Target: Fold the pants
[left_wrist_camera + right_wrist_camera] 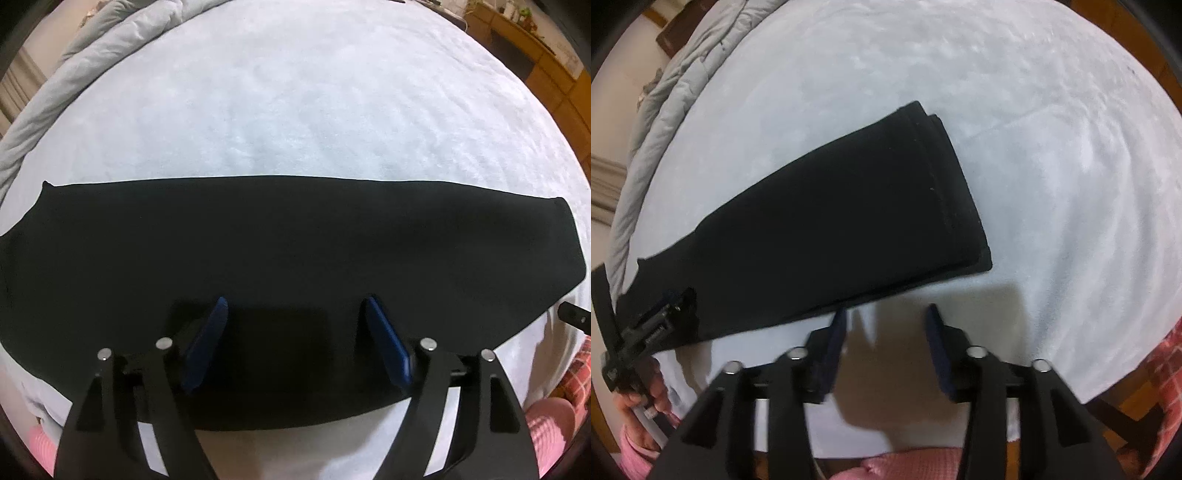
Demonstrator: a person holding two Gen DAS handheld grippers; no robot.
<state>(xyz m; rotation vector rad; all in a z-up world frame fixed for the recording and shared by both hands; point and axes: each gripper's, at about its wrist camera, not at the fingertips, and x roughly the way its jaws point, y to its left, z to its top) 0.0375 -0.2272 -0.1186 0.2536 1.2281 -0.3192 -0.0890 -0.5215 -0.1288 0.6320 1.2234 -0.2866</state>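
Black pants (pixel 258 240) lie flat on the bed as one long band, the legs stacked on each other. My left gripper (pixel 295 301) hangs open just above the band's near half, with its blue pads (pixel 207 343) wide apart and only flat cloth under them. In the right wrist view the pants (pixel 831 221) run from lower left to the stacked hems (pixel 945 184). My right gripper (pixel 887 310) is open over bare sheet, just off the pants' near edge and close to the hem end. Nothing is between its pads.
The pale sheet (pixel 295 92) covers a wide bed. A rumpled grey duvet (pixel 110 55) lies along its far left side. Wooden furniture (pixel 535 55) stands at the back right. A hand (pixel 646 398) holds the left tool, and pink and red checked clothing (pixel 1167 369) shows at the near edge.
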